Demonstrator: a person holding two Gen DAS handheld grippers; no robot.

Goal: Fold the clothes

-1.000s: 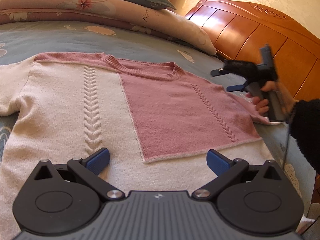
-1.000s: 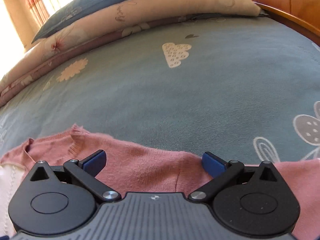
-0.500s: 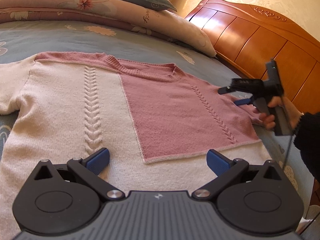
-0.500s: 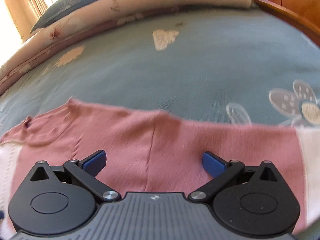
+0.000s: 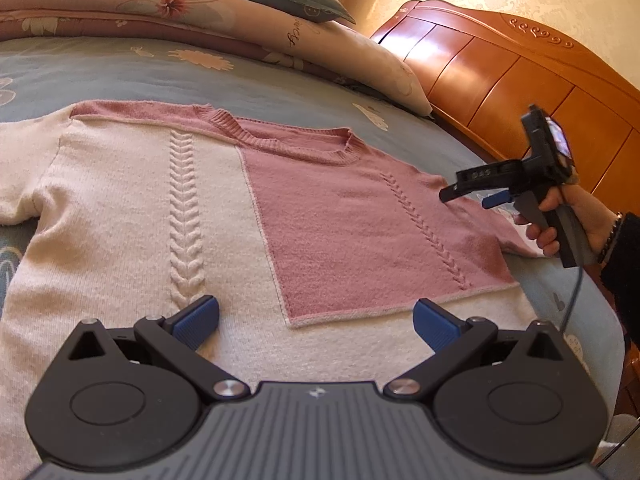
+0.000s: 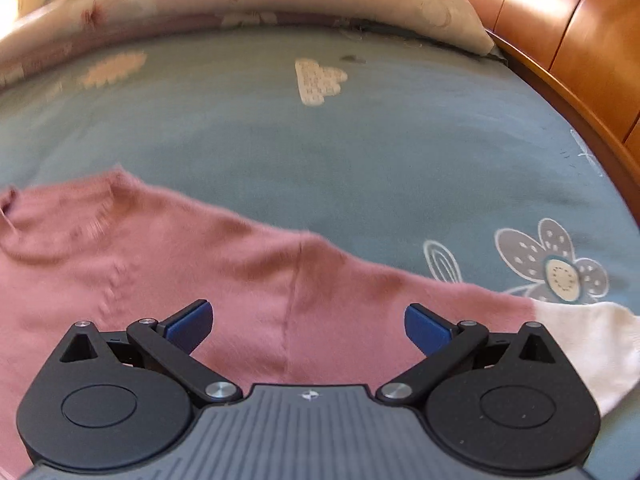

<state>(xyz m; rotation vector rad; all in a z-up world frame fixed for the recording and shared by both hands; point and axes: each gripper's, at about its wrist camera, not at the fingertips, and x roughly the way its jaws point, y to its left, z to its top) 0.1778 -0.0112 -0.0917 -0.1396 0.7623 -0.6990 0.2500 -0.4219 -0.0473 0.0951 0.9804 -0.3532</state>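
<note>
A cream and pink knit sweater (image 5: 168, 216) lies flat, front up, on the bed, neckline toward the pillows. My left gripper (image 5: 316, 320) hovers open over its lower body, nothing between the blue pads. In the left wrist view my right gripper (image 5: 466, 196), held by a hand (image 5: 560, 216), stands open just above the sweater's pink right shoulder. The right wrist view shows my right gripper (image 6: 308, 324) open over the pink sleeve (image 6: 280, 280) near its shoulder seam, with the cream cuff (image 6: 592, 344) at the right.
Blue-grey floral bedsheet (image 6: 360, 152) spreads beyond the sweater. Pillows (image 5: 200, 12) are stacked at the far side. A wooden headboard (image 5: 520, 80) runs along the right. The bed's right edge (image 5: 592, 320) drops off near the hand.
My right gripper has dropped lower and shifted along the sweater's right sleeve, so more of the sleeve and its cream cuff came into view. The left gripper stayed still.
</note>
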